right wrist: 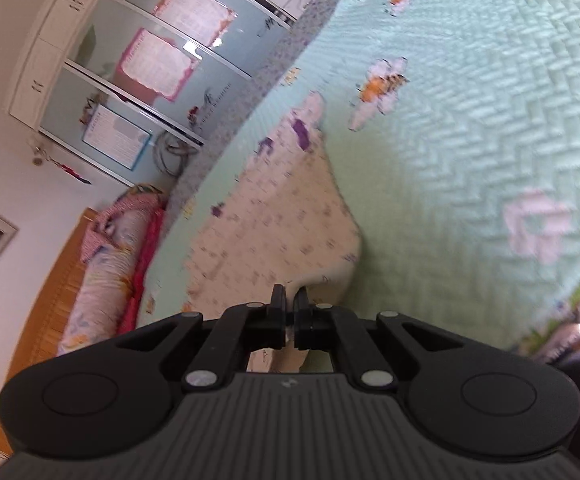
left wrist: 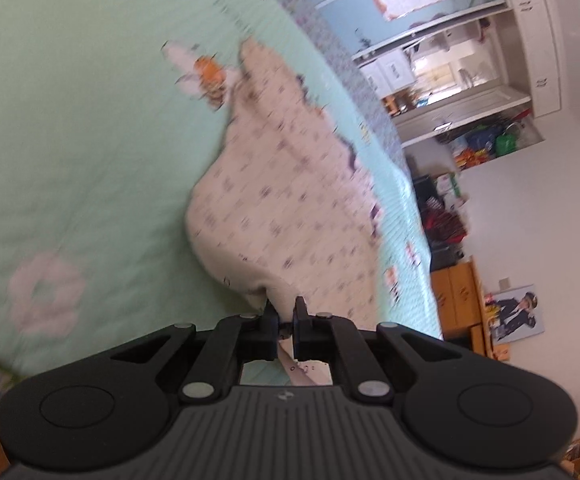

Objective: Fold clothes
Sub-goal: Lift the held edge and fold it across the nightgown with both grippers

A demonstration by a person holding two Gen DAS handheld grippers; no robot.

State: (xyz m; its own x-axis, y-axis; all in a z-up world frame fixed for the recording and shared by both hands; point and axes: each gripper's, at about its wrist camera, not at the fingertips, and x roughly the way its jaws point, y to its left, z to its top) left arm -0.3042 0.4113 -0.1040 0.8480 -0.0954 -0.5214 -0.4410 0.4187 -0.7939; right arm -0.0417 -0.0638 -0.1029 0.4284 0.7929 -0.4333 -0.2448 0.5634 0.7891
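A: Mint-green quilted cotton is filling both views, the bedspread point(left wrist: 69, 140) running out wide past the garment point(left wrist: 290, 200) on its far side, with appliqué flowers and bees stitched into it.

B: And the garment is lying on that bedspread close to its edge, where the cover is dropping off toward the shelving wall. It is cream with small dark printed marks, and it is looking thin and light, draping limp off the grippers.

A: Soft, then. I am judging it will sag and stretch wherever it is not supported, so the near hem corners are the sensible holds.

B: That is what is happening. The left gripper point(left wrist: 285, 315) is pinching a bunched bit of the near hem, jaws drawn together on the cloth. The right gripper point(right wrist: 289, 310) is doing likewise on the garment point(right wrist: 273, 216), cloth showing between its closed jaws.

A: Room for moving?

B: Plenty inward of the garment, where the bedspread point(right wrist: 470, 140) is lying bare. Beside the garment's outer side the bed edge is sitting near, so I would be carrying any fold away from it, or the light cloth could be slipping over.
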